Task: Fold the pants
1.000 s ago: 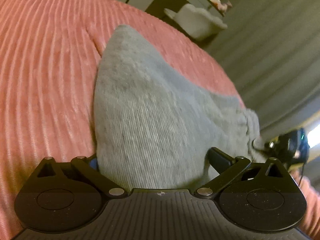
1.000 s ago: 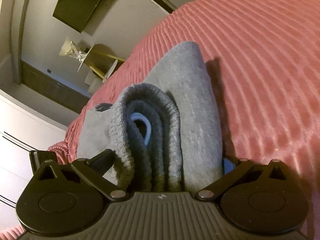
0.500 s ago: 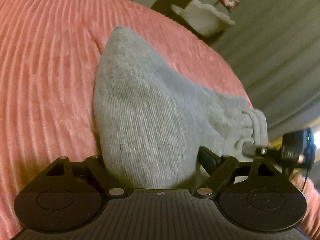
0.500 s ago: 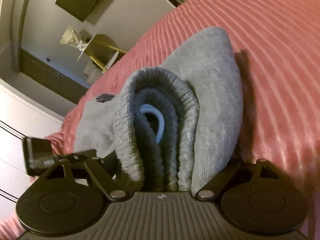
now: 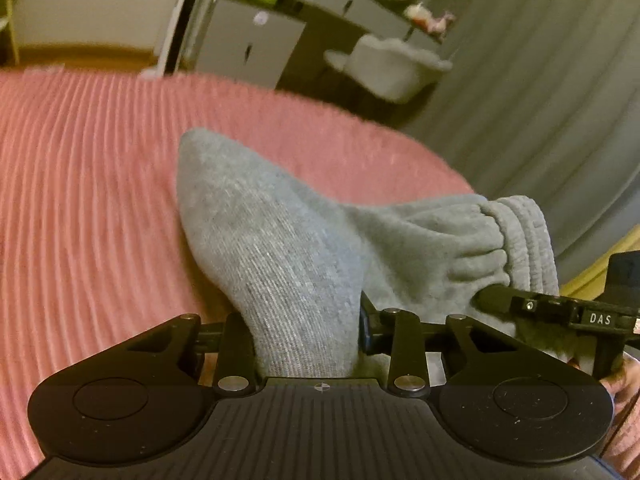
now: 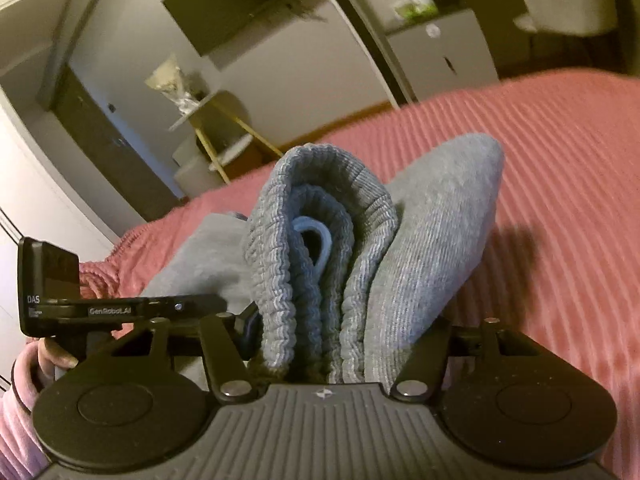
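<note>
Pink ribbed bedspread (image 5: 80, 200): grey knit pants (image 5: 280, 260) are being gripped by left gripper (image 5: 304, 344) and right gripper (image 6: 340, 344), jaws clamped on fabric, apparently for folding.

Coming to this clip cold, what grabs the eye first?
The grey pants, bunched and pinched at once by the left gripper and right gripper. Their ribbed waistband stands folded in the right wrist view, above a pink ribbed bedspread.

Hidden and blurred parts
Soft grey knit pants (image 5: 288, 272) bury the left claw (image 5: 306, 340) fingertips; the shelf clutter behind is blurred.
</note>
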A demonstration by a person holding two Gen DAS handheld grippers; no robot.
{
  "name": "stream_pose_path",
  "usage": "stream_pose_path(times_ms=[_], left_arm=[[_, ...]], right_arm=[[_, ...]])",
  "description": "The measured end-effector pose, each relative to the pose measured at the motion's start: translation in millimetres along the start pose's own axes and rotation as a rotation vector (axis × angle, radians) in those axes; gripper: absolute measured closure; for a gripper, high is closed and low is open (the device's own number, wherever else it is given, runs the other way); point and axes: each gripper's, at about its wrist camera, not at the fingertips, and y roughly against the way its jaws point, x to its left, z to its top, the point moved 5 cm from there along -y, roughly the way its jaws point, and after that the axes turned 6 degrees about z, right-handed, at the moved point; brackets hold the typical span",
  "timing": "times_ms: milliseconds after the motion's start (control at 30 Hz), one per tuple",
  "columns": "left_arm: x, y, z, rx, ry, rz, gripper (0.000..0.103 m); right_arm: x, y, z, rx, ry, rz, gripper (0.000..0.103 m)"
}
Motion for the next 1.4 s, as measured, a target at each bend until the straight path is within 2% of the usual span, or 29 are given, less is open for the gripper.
stream_pose_path(times_ms=[200, 333, 400, 433, 467, 500, 533, 600, 633, 700, 733, 767, 833, 900, 967, 1000, 1033, 1067, 1100, 1167, 1233, 1267, 1300, 1400], left_arm=[[2, -4, 69, -0.112, -0.053, 0.056, 0.067], [15, -38, 93, -0.13, -0.043, 0.103, 0.063], [29, -66, 89, -0.078, -0.015, 0.136, 0.058], [38, -81, 82, -0.037, 0.005, 0.181, 0.058], [47, -88, 76, -0.014, 0.017, 0.23, 0.056], [56, -90, 68, -0.004, 0.024, 0.26, 0.049], [64, -85, 63, -0.015, 0.038, 0.257, 0.047], [74, -65, 55, -0.062, 0.064, 0.219, 0.04], [79, -52, 50, -0.09, 0.075, 0.234, 0.04], [79, -30, 40, -0.125, 0.067, 0.249, 0.037], [74, -21, 38, -0.145, 0.072, 0.245, 0.036], [67, -13, 34, -0.165, 0.073, 0.224, 0.033], [51, -4, 24, -0.184, 0.048, 0.204, 0.025], [35, -12, 14, -0.16, 0.004, 0.253, 0.018], [32, -31, 2, -0.076, -0.027, 0.322, 0.017], [33, -37, -3, -0.064, -0.043, 0.381, 0.013], [31, -38, -4, -0.072, -0.053, 0.401, 0.011], [30, -34, -5, -0.079, -0.053, 0.409, 0.011], [32, -26, -5, -0.092, -0.049, 0.428, 0.012], [40, -10, 3, -0.147, -0.05, 0.524, 0.012], [48, 9, -1, -0.164, -0.05, 0.64, 0.014], [50, 18, -6, -0.161, -0.042, 0.653, 0.014], [48, 28, -14, -0.154, -0.029, 0.618, 0.013], [33, 47, -49, -0.11, 0.038, 0.492, 0.007]], right_arm=[[-1, -20, 59, -0.1, 0.003, -0.007, 0.044], [-17, -52, 88, -0.122, 0.039, -0.07, 0.042], [-31, -79, 93, -0.092, 0.039, -0.137, 0.036], [-41, -89, 92, -0.057, 0.031, -0.182, 0.033], [-52, -98, 90, -0.021, 0.026, -0.252, 0.029], [-62, -101, 88, 0.003, 0.02, -0.309, 0.028], [-69, -98, 87, 0.0, 0.004, -0.346, 0.025], [-73, -78, 84, -0.063, -0.047, -0.361, 0.017], [-69, -66, 83, -0.109, -0.042, -0.372, 0.017], [-53, -39, 78, -0.207, 0.026, -0.448, 0.017], [-41, -30, 74, -0.236, 0.057, -0.42, 0.017], [-28, -25, 67, -0.253, 0.066, -0.348, 0.017], [-4, -28, 53, -0.229, 0.088, -0.272, 0.017], [7, -40, 43, -0.21, 0.146, -0.296, 0.022], [6, -51, 37, -0.18, 0.179, -0.363, 0.024], [-2, -56, 34, -0.133, 0.171, -0.397, 0.031], [-8, -62, 33, -0.098, 0.175, -0.455, 0.033], [-12, -63, 30, -0.065, 0.207, -0.509, 0.027], [-9, -65, 29, -0.057, 0.237, -0.522, 0.026], [6, -52, 27, -0.086, 0.317, -0.611, 0.023], [23, -39, 30, -0.137, 0.389, -0.759, 0.019], [25, -32, 29, -0.146, 0.385, -0.769, 0.013], [28, -24, 24, -0.153, 0.359, -0.73, 0.004], [36, -2, -20, -0.11, 0.255, -0.537, 0.003]])
